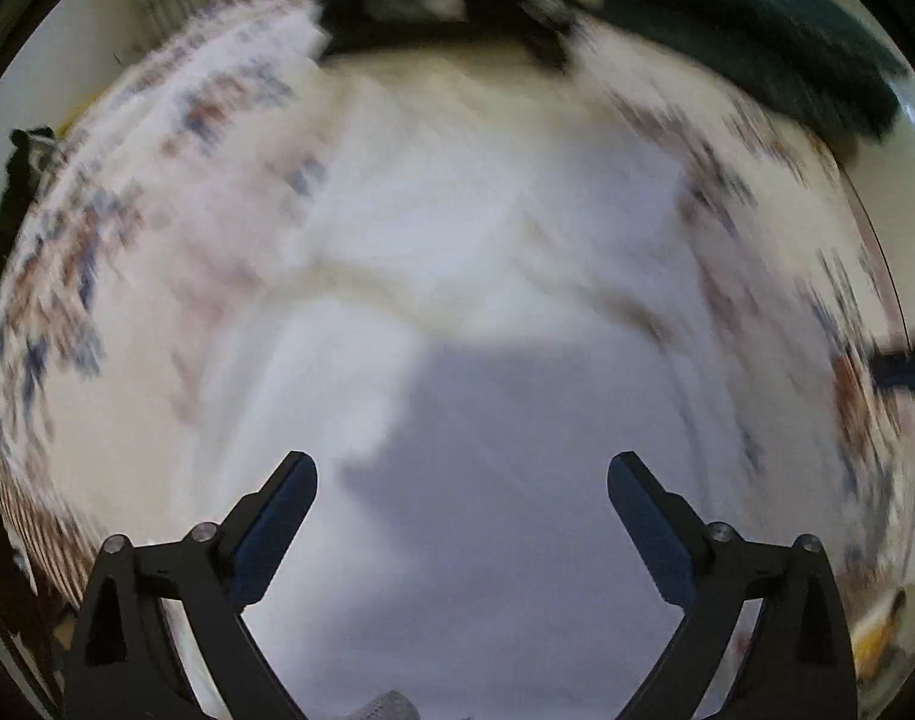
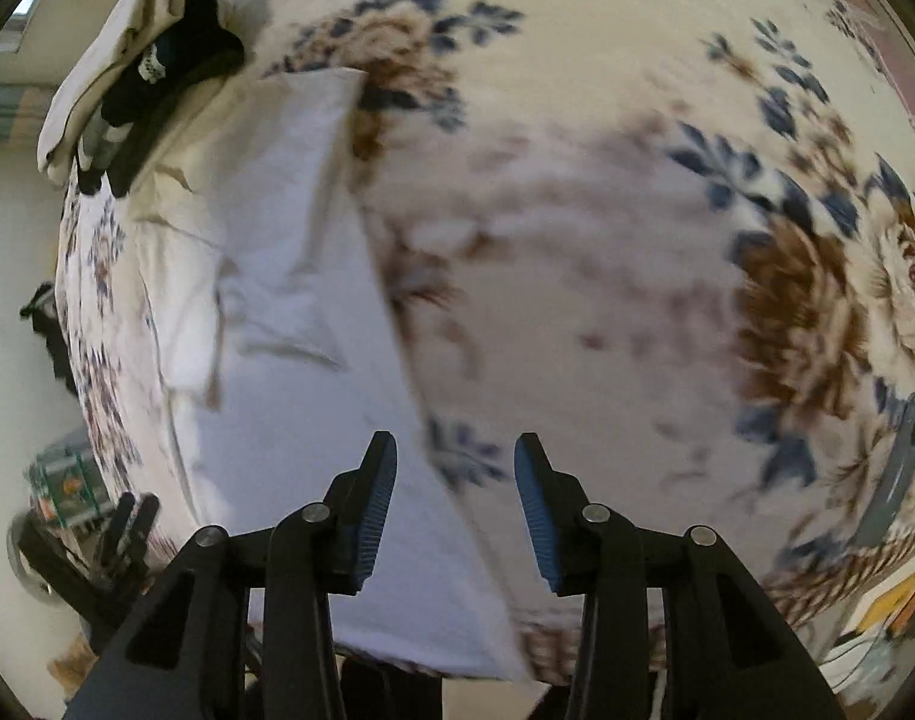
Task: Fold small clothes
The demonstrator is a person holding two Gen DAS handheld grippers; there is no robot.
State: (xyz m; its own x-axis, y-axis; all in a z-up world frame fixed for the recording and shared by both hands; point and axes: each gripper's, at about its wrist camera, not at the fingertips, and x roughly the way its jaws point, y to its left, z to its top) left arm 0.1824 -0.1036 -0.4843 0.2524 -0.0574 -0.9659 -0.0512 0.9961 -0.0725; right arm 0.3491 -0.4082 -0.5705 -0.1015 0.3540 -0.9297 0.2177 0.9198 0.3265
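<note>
On top of the cream bedspread printed with blue and brown flowers [image 2: 667, 120] lies the white cotton garment [image 2: 289, 312], spread flat with a few creases, which makes sense since you want it laid out before you start folding. Its long straight edge runs diagonally from far left down to the near middle in the right wrist view.

Right gripper [image 2: 455, 510] hangs just above that edge, jaws partly open with nothing between them, the edge passing right through the gap. My guess is it's lined up to pinch that side and flip it over.

Left gripper [image 1: 462, 531] is spread wide and empty too, over the white cloth [image 1: 457, 210]. That view is really smeared, so I can't tell if the tips touch the fabric.

Far left there's a pile of dark and cream clothes [image 2: 139, 78] on the bedspread, probably stuff parked out of the way. Dark green fabric [image 1: 745, 30] sits at the far right in the left view.
</note>
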